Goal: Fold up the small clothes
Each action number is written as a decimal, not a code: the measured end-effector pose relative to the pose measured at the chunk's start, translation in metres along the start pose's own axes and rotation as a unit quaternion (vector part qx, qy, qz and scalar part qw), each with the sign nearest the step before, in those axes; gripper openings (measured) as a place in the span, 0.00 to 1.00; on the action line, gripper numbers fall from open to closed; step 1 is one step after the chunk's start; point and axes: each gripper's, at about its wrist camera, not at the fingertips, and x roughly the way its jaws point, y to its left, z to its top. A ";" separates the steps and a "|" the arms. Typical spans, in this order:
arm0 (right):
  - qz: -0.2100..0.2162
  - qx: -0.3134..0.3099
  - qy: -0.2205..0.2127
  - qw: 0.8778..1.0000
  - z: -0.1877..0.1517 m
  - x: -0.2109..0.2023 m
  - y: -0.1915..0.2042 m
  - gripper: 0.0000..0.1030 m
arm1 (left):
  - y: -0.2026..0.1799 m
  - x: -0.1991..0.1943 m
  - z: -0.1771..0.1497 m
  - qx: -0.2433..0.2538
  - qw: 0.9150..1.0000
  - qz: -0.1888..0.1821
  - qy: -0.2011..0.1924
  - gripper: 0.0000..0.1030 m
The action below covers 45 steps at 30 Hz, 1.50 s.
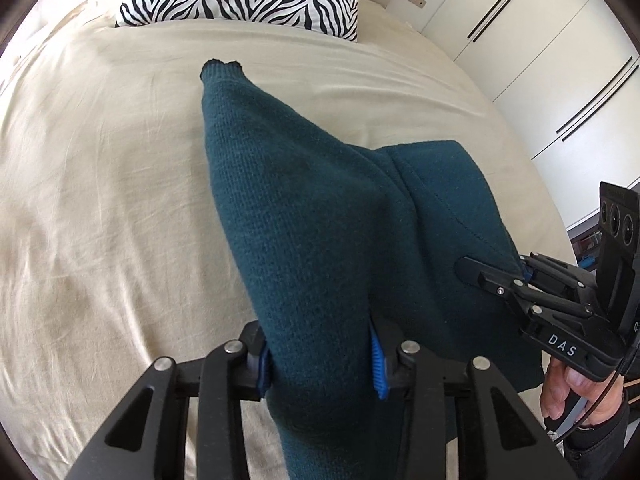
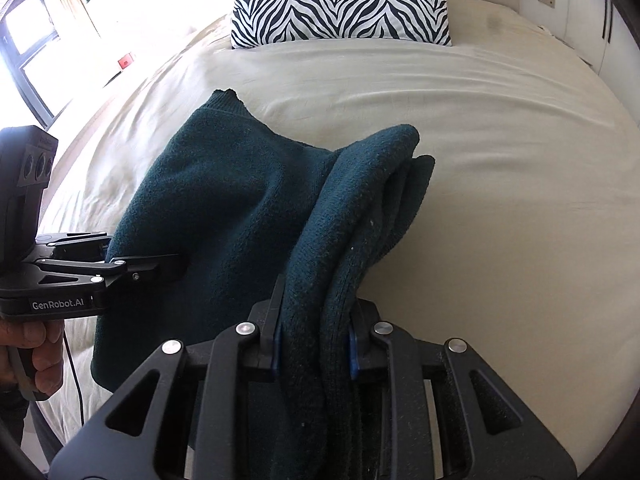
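**Teal sweater held up between two grippers over the bed**

A dark teal knitted sweater [image 1: 312,216] is hanging in the middle of both views, lifted at its near edge while its far end, a ribbed cuff or hem, is trailing toward the upper centre of the frame and seems to be resting on the cream bedsheet [image 1: 100,184]. The left gripper [image 1: 320,364] is clamping a thick bunch of the knit between its blue pads at the bottom centre of the left wrist view. The right gripper [image 2: 314,344] is likewise pinching several folded layers at the bottom of the right wrist view, its jaws pressed onto the fabric. Each tool is appearing at the other view's edge, with a person's hand [image 1: 568,392] wrapping its handle. A zebra-striped black-and-white pillow [image 2: 340,4] is lying at the top of the frame, and white wardrobe doors [image 1: 532,48] are standing at the upper right.
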 end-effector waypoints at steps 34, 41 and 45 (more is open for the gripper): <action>0.117 0.088 0.028 0.989 -0.135 -0.003 0.100 0.44 | 0.094 -0.092 -0.176 -0.057 0.998 -0.017 -0.034 0.52; 0.045 0.073 -0.035 0.996 -0.124 -0.056 0.100 0.51 | 0.102 -0.133 -0.191 -0.060 0.994 0.002 -0.087 0.52; 0.059 0.027 -0.078 0.995 -0.113 -0.084 0.130 0.51 | 0.102 -0.154 -0.193 -0.062 0.991 -0.010 -0.120 0.52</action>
